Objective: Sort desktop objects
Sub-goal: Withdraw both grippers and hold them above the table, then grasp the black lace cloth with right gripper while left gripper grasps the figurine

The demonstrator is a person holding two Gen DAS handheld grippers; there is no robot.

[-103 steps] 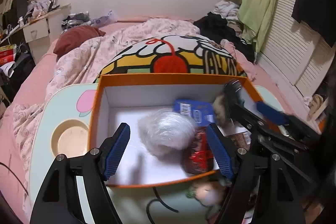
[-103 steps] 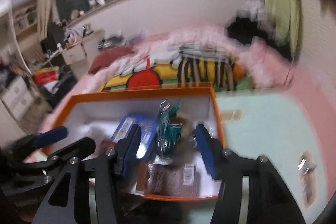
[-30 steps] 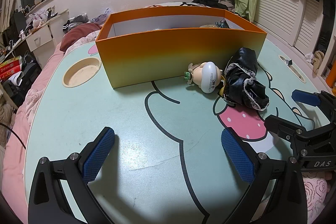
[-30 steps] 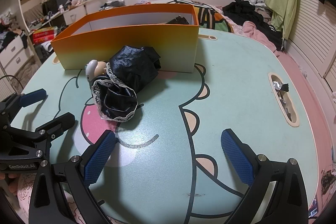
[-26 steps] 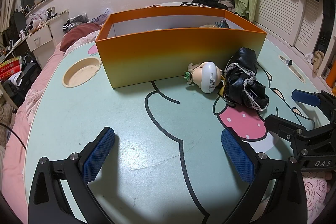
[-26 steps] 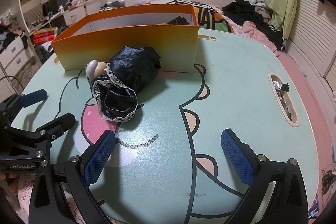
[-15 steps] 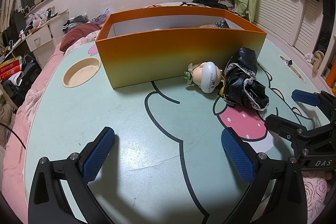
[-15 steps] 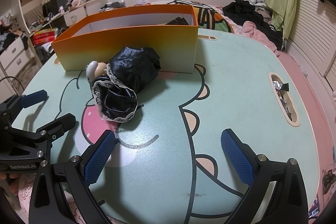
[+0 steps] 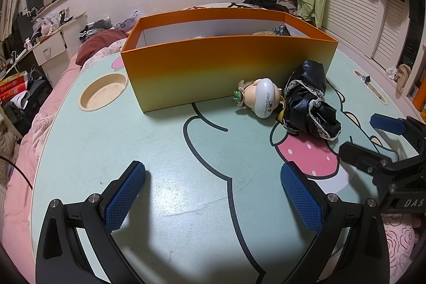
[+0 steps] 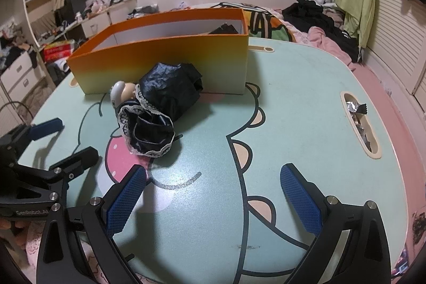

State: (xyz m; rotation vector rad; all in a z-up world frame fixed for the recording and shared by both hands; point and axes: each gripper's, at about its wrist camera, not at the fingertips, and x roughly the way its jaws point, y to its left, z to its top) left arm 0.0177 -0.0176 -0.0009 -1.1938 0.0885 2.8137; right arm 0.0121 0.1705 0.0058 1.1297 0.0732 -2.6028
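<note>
Left wrist view puts the orange box [image 9: 229,71] well ahead of the left gripper [image 9: 213,193], with the small doll [image 9: 262,97] and the black lace-trimmed bundle [image 9: 308,103] lying on the bench [image 9: 106,145] ahead and to the right of its fingers [image 9: 125,196], just beside the box's near wall. Doll and bundle touch each other.

Risks, as a judgement: the bundle is limp and glossy, so fingers closing on a loose fold could lift only part of it and let the rest trail or slide out over the box rim. Because the doll lies against the bundle, and a yellow piece shows between them, lifting one may drag or roll the other. The doll's rounded head could squirt out of a pinch taken off-centre. The two grippers sit close together, so both reaching for the same pile could collide, and a low carry could knock the light box wall and shove the box.

Both tools are held low over the near part of the bench, pointing toward the box. The left gripper's fingers are spread wide with nothing between them. The right gripper [image 10: 213,193] is likewise spread wide and holds nothing; from its view the bundle lies ahead and left of its fingers [image 10: 300,201], nearer to it than to the left one.
</note>
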